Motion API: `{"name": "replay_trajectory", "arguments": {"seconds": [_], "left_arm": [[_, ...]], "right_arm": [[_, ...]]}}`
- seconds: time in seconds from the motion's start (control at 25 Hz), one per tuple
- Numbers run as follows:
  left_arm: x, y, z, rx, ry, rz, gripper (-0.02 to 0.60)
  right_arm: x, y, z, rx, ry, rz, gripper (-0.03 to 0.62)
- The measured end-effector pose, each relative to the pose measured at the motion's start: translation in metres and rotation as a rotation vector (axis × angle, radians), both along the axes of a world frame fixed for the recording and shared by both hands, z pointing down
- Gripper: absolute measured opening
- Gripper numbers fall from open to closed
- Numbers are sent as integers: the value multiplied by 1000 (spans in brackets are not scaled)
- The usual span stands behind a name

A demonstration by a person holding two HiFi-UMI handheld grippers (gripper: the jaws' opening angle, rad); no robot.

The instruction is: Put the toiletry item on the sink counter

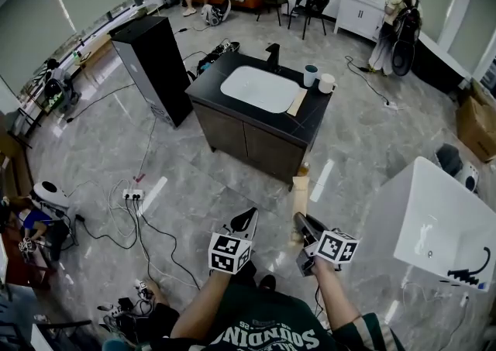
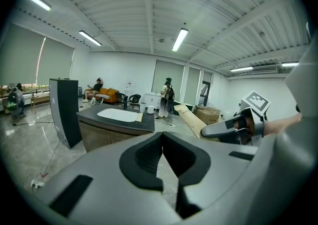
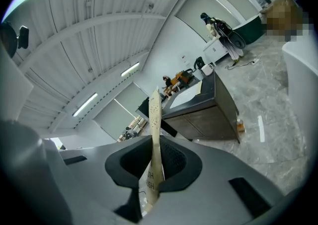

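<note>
Tan toothbrush packet [image 3: 155,114] edge-on, pinched in right gripper [image 3: 155,144]

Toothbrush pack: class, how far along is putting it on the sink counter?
Done: toothbrush pack clamped in the right gripper. In hand: held above the floor, short of the sink counter. Remaining: approach, lay it on the counter, release. Left gripper shut, empty.

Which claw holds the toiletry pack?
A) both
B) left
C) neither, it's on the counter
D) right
D: the right claw is shut on the flat tan toiletry pack, as the right gripper view shows; the left claw is shut on nothing.
</note>
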State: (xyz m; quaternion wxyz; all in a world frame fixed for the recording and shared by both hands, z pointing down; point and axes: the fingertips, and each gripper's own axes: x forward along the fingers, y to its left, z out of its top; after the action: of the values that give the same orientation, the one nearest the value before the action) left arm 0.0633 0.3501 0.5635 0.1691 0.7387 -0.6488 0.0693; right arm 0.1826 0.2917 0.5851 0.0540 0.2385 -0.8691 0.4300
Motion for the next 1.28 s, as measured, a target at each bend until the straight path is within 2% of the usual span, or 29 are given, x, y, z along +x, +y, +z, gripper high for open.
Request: {"name": "replay_trajectory", "arguments": {"seconds": [0.28, 0.88, 1.08, 1.28], "left_arm": [[-34, -41, 9, 2, 10, 2, 12], [-144, -211, 6, 2, 20, 116, 12], [-179, -245, 7, -13, 17, 135, 12], [-204, -268, 15, -23, 27, 141, 12]], "right_arm": [[-36, -39, 6, 1, 1, -6, 64], [-143, -197, 5, -15, 13, 106, 64], [-181, -228, 3, -27, -3, 118, 64], [-201, -250, 11, -44, 6, 131, 64]]}}
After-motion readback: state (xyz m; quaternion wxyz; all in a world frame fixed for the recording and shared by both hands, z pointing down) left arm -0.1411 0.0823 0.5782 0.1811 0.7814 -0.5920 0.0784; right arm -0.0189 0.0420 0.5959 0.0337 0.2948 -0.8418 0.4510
